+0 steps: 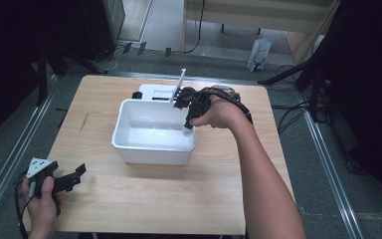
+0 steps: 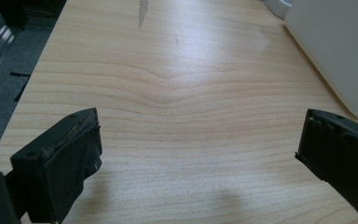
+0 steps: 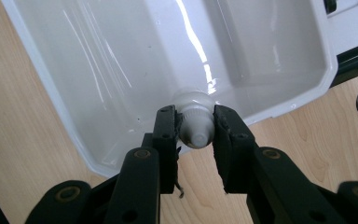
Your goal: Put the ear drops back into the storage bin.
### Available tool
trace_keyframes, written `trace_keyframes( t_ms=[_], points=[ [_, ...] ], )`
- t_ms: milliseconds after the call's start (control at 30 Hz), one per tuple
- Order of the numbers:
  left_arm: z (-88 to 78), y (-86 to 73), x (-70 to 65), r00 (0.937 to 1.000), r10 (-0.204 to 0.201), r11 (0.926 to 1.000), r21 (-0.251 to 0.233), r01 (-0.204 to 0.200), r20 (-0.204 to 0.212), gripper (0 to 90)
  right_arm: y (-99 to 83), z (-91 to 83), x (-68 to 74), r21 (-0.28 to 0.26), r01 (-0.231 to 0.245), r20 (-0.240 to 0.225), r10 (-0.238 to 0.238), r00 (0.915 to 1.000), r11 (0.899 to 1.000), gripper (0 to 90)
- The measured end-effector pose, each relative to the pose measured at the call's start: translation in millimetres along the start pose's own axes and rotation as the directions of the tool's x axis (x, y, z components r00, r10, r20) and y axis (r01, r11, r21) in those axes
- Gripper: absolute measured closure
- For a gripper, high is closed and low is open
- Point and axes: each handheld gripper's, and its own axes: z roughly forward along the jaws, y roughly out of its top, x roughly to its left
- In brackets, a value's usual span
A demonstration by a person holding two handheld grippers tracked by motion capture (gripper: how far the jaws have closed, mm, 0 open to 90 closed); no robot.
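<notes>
Broadly, the wooden worktop (image 1: pixel 144 209) carried a white tub (image 1: pixel 129 144) at its middle, with a flat white device (image 1: pixel 154 92) just behind the tub's far rim. The right tool (image 1: pixel 188 128) hung point-down over the tub's right side, near the right wall, its jaws clamped on a small white bottle (image 3: pixel 196 128) by the ribbed cap, the clear body hanging below toward the glossy floor of the tub. In the right gripper view the bottle sat squarely between the two pads, cap nozzle facing the camera. To set it down well, I would judge that the hand should lower it straight, keeping the bottle upright and off the tub wall, and only loosen once the base rested on the tub floor; whether the base touched yet could not be told. A smooth round cap could twist in the grip, so the descent should be slow. The left tool (image 1: pixel 72 178) rested at the near left corner of the worktop, jaws spread wide and empty, well apart from the tub
</notes>
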Motion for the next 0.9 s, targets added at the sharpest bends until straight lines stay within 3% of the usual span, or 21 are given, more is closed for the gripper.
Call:
trace_keyframes(
  t_ms=[367,600,900],
  points=[
    [0.1,-0.1,0.3,1.0000,-0.006,1.0000,-0.003,0.006,0.002,0.4,-4.0,26.5,1.1,-0.016,0.090,0.023,-0.089,0.9957,0.996,72.1],
    [0.2,-0.1,0.3,1.0000,-0.006,1.0000,-0.003,0.006,0.001,0.4,-0.1,40.1,4.3,0.019,0.146,0.047,-0.147,0.9880,0.989,72.0],
    [-0.1,-0.1,0.5,1.0000,-0.002,1.0000,0.001,0.002,0.002,0.4,-0.8,57.6,3.7,0.027,0.161,0.025,-0.161,0.9866,0.987,72.0]
  ],
)
